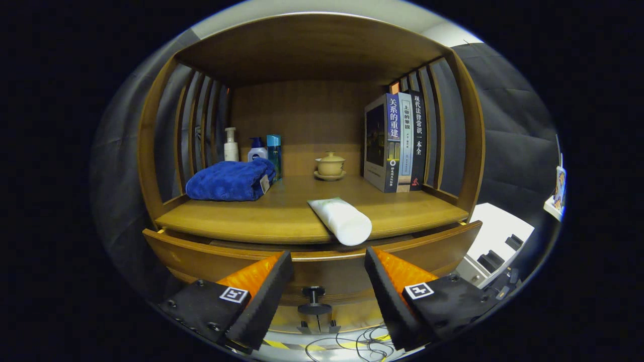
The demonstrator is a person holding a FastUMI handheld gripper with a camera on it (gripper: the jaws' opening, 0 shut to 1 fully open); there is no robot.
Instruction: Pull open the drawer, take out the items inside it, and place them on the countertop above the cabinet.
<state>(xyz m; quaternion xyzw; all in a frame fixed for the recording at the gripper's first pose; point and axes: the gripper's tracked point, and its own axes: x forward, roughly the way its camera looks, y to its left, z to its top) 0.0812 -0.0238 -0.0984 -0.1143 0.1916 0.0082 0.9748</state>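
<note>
At twelve o'clock beyond our tool (pixel 328 281), spread wide and empty: white tube (pixel 340 220) lying on the counter (pixel 282 216), out already; drawer (pixel 312 256) ajar below, contents hidden, remainder unjudgeable.

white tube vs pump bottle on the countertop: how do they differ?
The white tube lies on its side at the countertop front edge, just beyond the open gripper; the pump bottle stands upright at the back, behind the blue towel. The tube looks thicker. Both are white.
</note>
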